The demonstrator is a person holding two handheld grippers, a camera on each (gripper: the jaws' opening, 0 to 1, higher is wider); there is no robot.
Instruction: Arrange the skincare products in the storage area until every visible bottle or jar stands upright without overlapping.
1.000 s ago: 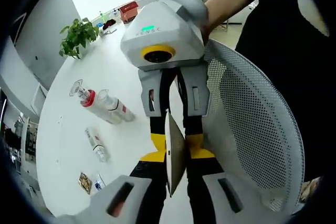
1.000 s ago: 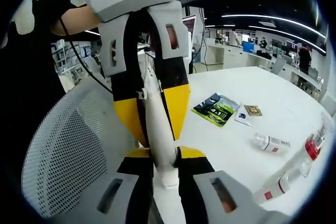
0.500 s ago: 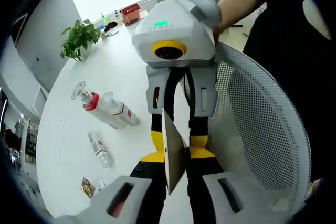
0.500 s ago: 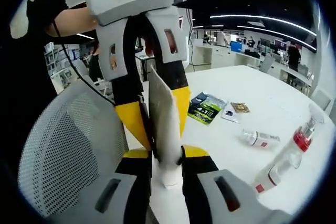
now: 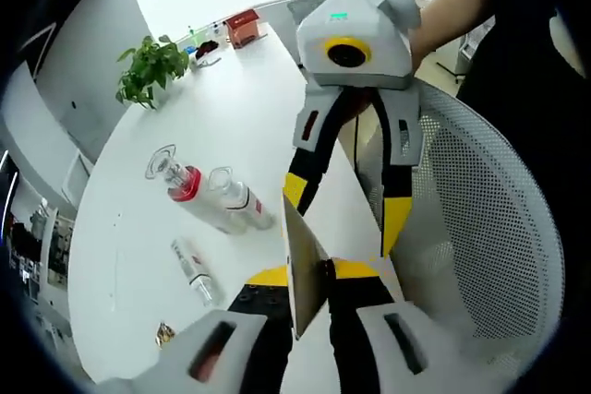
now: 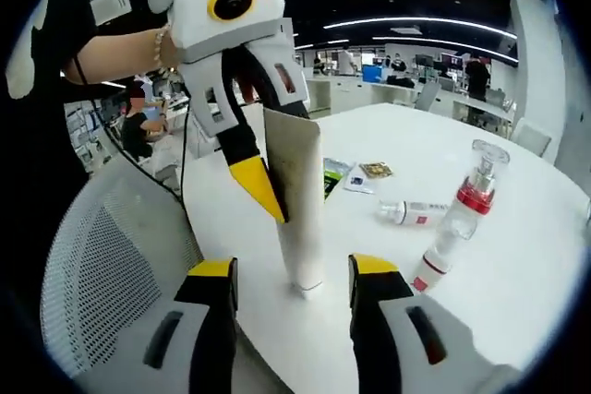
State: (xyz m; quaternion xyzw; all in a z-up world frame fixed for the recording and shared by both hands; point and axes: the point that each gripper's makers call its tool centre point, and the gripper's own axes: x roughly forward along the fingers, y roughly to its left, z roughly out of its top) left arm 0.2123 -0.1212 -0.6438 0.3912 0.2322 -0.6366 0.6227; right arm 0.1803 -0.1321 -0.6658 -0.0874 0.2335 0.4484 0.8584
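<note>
A white tube (image 6: 297, 200) stands cap-down, its cap at or just above the white table (image 6: 517, 228). My left gripper (image 5: 309, 274) is shut on the tube's flat crimped end (image 5: 300, 265); in the right gripper view it (image 6: 282, 182) comes down from above onto that end. My right gripper (image 6: 294, 269) is open, one jaw on each side of the cap and clear of it, and it (image 5: 346, 208) spreads above the tube in the left gripper view. A red-collared bottle (image 5: 189, 193), a clear bottle (image 5: 242, 205) and a small bottle (image 5: 194, 269) lie on the table.
A white mesh chair back (image 5: 480, 228) stands close by the table edge, also chair back (image 6: 102, 274). A green packet (image 6: 331, 174) and small sachets (image 6: 374, 170) lie beyond the tube. A potted plant (image 5: 148, 66) and a red box (image 5: 245, 25) sit at the table's far end.
My right gripper has opened, let go of the tube and drawn back from it. The left gripper keeps its hold on the crimped end.
</note>
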